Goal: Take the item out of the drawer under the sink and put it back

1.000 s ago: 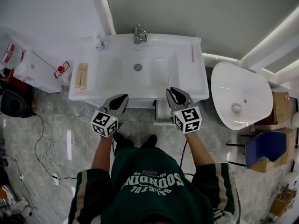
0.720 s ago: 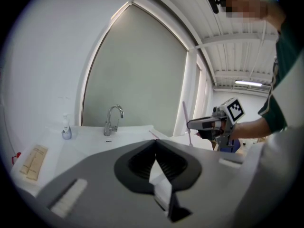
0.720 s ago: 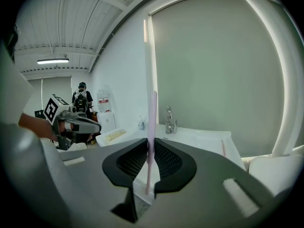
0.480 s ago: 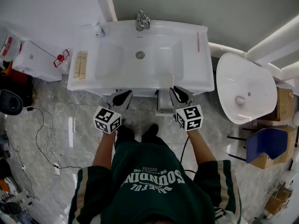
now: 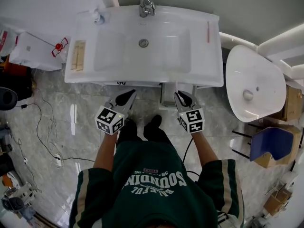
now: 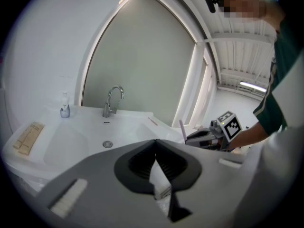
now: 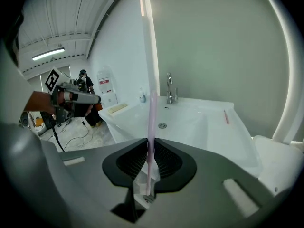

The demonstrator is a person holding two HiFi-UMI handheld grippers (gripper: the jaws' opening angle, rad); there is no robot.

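Observation:
My right gripper (image 7: 151, 144) is shut on a thin pink stick (image 7: 152, 122) that stands upright between its jaws. In the head view this gripper (image 5: 179, 96) hangs just in front of the white sink cabinet, beside the pulled-out white drawer (image 5: 167, 97) under the sink (image 5: 142, 72). The left gripper (image 5: 128, 96) is held level with it to the left, jaws shut with nothing between them (image 6: 155, 144). From the left gripper view I see the right gripper (image 6: 207, 136) with the pink stick (image 6: 181, 128) rising out of it.
A second pink stick (image 5: 208, 32) lies on the sink's right rim. A faucet (image 5: 146, 6), a soap bottle (image 5: 98, 17) and a beige pad (image 5: 77, 56) are also on the sink. A white toilet (image 5: 249, 87) stands at the right; cables (image 5: 47, 127) trail over the floor at the left.
Both grippers have drawn back from over the sink's front edge and now hang in front of the cabinet. The right gripper's hold on the pink stick is unchanged.

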